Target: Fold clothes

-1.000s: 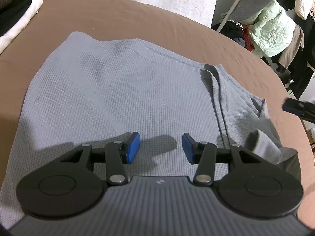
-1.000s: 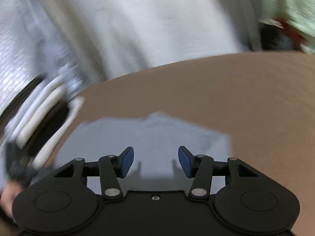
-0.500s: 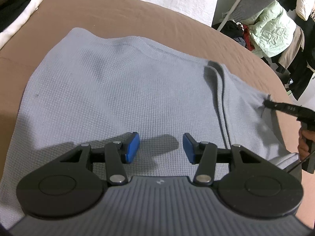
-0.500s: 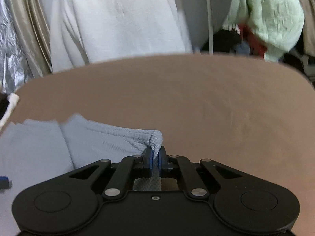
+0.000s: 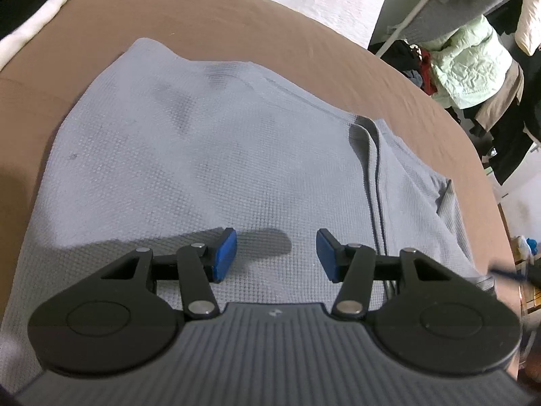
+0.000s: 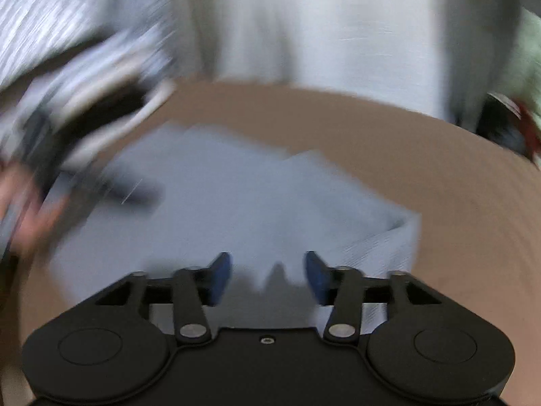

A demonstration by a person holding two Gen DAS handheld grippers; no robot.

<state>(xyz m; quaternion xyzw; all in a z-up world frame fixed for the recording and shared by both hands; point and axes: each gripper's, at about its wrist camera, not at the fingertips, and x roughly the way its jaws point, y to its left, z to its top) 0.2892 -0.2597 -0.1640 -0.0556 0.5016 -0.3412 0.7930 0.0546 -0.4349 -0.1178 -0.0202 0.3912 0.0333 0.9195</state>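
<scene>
A grey waffle-knit garment (image 5: 209, 155) lies flat on the brown surface (image 5: 236, 23), with a folded-in strip (image 5: 416, 199) along its right side. My left gripper (image 5: 275, 253) hovers just over the cloth near its front edge, open, nothing between its blue pads. In the blurred right wrist view the same garment (image 6: 236, 209) fills the middle. My right gripper (image 6: 268, 277) is above its near edge, jaws opening, nothing between them. A dark blur at the right edge of the left wrist view looks like the right gripper's tip (image 5: 510, 274).
Folded white and dark clothes (image 5: 30, 10) are stacked at the far left. A rack with a pale green jacket (image 5: 473, 67) and dark garments stands beyond the right edge. A white sheet (image 6: 304, 27) hangs behind. A hand (image 6: 23, 213) shows at the left of the right wrist view.
My right gripper was shut on a bunched corner of the garment half a second ago; it has let go and swung left. The raised fold at the right now lies flat. The left gripper barely moved.
</scene>
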